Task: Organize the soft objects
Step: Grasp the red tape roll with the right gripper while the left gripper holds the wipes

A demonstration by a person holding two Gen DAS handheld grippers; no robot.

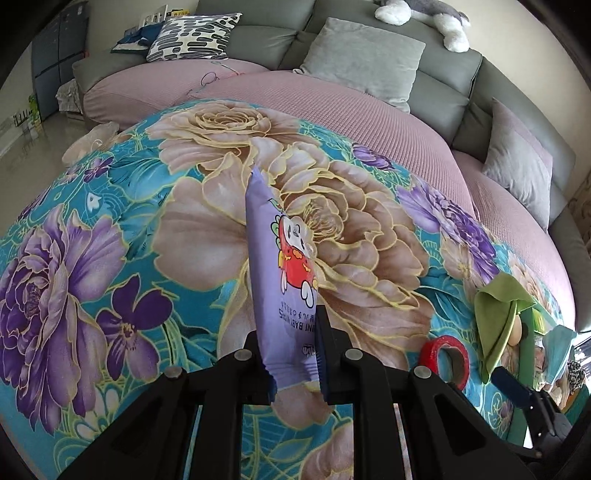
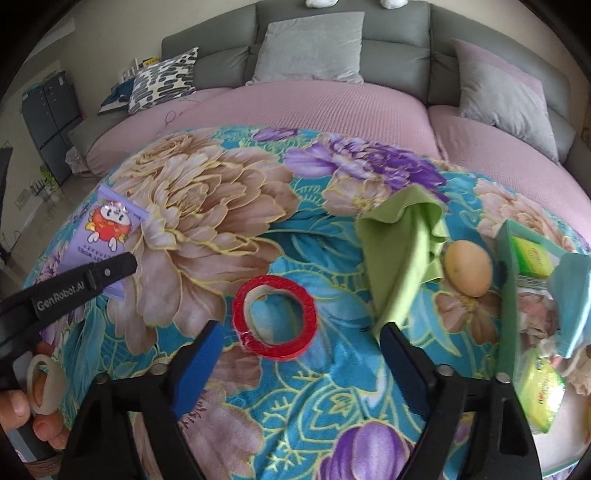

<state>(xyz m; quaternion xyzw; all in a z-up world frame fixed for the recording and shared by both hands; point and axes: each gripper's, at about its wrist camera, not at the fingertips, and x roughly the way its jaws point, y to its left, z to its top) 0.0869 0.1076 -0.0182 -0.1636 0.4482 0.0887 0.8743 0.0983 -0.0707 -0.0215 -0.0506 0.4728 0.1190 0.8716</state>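
Note:
My left gripper (image 1: 295,354) is shut on a purple baby-wipes pack (image 1: 284,273) with a red cartoon figure, held above the floral blanket (image 1: 110,221). The pack also shows at the left of the right wrist view (image 2: 107,229), with the left gripper's finger (image 2: 92,277) across it. My right gripper (image 2: 303,332) is open and empty, just above a red tape roll (image 2: 275,317) that lies between its fingers. A green cloth (image 2: 402,251) lies crumpled to the right, next to a tan egg-shaped object (image 2: 468,267).
A green box (image 2: 517,295) holding yellow-green packets (image 2: 532,258) and a teal cloth (image 2: 570,295) stands at the right edge. Behind the blanket is a grey sofa (image 2: 399,33) with pink seat covers (image 2: 314,107) and cushions (image 2: 310,44). A plush toy (image 1: 424,18) lies on the backrest.

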